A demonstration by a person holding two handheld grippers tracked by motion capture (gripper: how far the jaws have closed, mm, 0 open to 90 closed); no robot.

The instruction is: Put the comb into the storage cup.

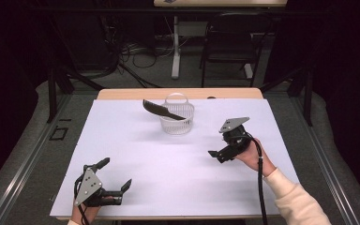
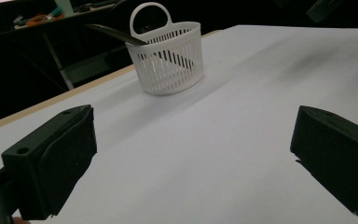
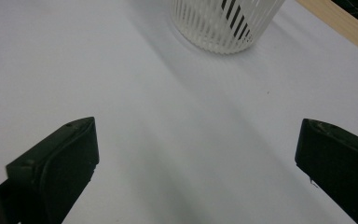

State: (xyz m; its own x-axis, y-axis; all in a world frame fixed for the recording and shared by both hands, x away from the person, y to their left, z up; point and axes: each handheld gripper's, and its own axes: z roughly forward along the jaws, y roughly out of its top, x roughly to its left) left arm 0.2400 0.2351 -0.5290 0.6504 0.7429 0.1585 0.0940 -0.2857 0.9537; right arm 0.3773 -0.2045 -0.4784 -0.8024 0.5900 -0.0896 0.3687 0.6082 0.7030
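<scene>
Your left tongs (image 1: 116, 174) sit at the near-left corner of the table (image 1: 136, 154), jaws spread wide on nothing; your right tongs (image 1: 218, 155) hover farther up on the right, equally spread. Beyond both stands a white slatted basket (image 1: 176, 121) with a loop handle, near the far edge. From above you see the black comb (image 1: 161, 109) leaning out leftward; the right gripper view catches just its teeth through the slats.

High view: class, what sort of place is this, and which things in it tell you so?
Probably a lab or workshop set up for recording. Signs: a white-covered wooden table bearing little but a white slatted plastic basket, loose black cables on the floor behind it, and a black folding chair beside another desk.
</scene>
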